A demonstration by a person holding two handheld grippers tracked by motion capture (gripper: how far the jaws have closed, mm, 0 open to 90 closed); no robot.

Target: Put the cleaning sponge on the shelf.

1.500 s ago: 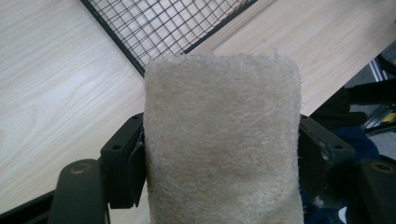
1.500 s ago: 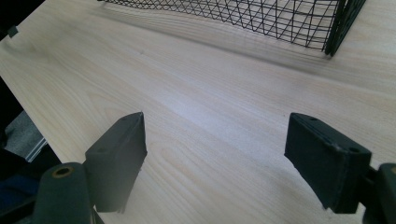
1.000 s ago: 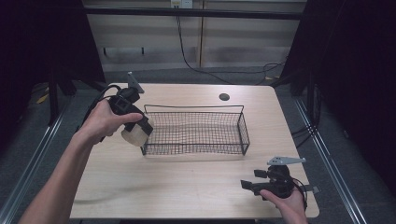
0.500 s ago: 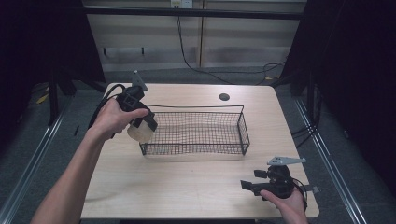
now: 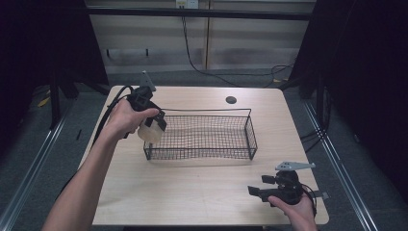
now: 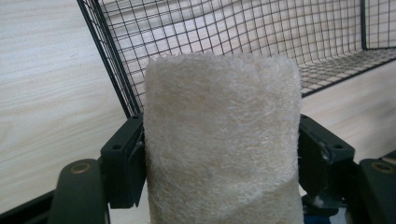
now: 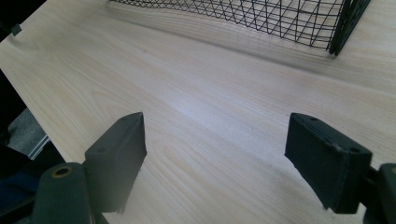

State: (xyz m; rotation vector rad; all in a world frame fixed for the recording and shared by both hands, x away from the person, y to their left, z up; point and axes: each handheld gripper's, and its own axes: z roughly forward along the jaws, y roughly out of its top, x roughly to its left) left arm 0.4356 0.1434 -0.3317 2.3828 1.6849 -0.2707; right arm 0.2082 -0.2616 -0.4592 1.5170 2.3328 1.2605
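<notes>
We have a cream loofah roll [image 6: 222, 140] clamped between the fingers [image 6: 122, 163] of our left gripper [image 5: 150, 126], pressed on both sides and standing upright between them. It hangs at the left end of the black wire basket [image 5: 250, 137], just over its corner rim, above the table [image 5: 192, 192]. Our right gripper [image 5: 276, 190] sits well apart, near the table's front right corner, its fingers [image 7: 116, 158] spread wide with nothing between them, pointing across bare wood toward the basket. A dark round hole [image 5: 231, 100] lies in the table behind the basket.
</notes>
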